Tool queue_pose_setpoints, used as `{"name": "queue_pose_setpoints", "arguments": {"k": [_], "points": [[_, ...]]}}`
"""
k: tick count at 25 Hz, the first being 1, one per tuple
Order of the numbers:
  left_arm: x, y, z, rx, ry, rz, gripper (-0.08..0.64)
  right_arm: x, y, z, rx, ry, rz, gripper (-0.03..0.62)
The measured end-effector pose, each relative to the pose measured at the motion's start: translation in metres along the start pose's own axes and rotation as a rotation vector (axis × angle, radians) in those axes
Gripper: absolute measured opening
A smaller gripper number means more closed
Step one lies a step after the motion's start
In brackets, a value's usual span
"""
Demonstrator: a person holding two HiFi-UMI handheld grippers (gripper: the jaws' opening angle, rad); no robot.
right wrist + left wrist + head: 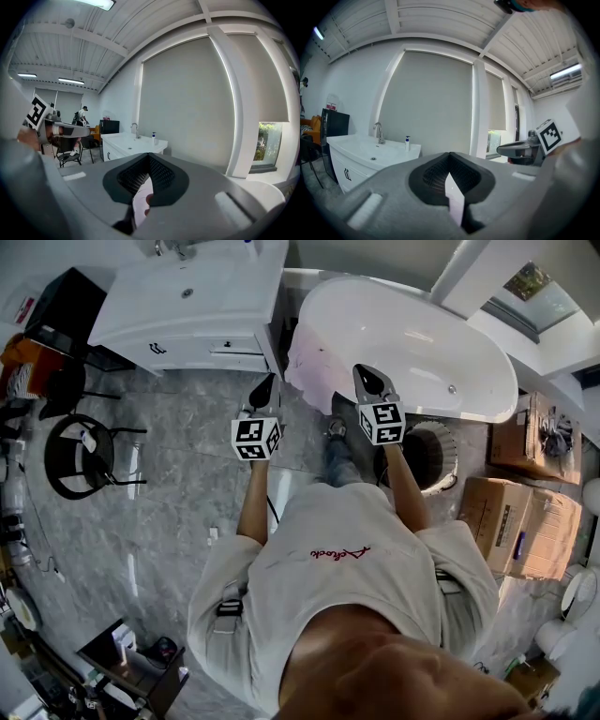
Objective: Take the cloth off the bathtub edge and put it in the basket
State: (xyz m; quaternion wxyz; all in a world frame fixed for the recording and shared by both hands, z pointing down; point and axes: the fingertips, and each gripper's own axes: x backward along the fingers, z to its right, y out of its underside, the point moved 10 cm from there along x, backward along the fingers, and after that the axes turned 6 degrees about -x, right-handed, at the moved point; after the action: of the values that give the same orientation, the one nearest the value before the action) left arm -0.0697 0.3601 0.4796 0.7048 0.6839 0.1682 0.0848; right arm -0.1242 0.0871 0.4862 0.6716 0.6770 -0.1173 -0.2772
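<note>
Pale pinkish cloth (305,376) hangs draped over the bathtub (422,334) edge; left gripper (266,388) and right gripper (369,380) both closed, empty

the right forearm (405,486) covers part of the basket (452,452), whose inside is too dark to tell.

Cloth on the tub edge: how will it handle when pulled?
Likely floppy: the cloth drapes over the tub rim and hangs down its side. Probably light; it looks thin. May slide easily off the glossy rim.
</note>
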Motion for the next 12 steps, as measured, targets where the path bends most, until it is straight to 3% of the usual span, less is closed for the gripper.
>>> {"name": "queue_pose_setpoints", "arguments": {"k": [12], "points": [[-0.057, -0.009, -0.033, 0.005, -0.012, -0.011, 0.0, -0.063, -0.015, 0.028, -0.002, -0.016, -0.009, 0.008]]}}
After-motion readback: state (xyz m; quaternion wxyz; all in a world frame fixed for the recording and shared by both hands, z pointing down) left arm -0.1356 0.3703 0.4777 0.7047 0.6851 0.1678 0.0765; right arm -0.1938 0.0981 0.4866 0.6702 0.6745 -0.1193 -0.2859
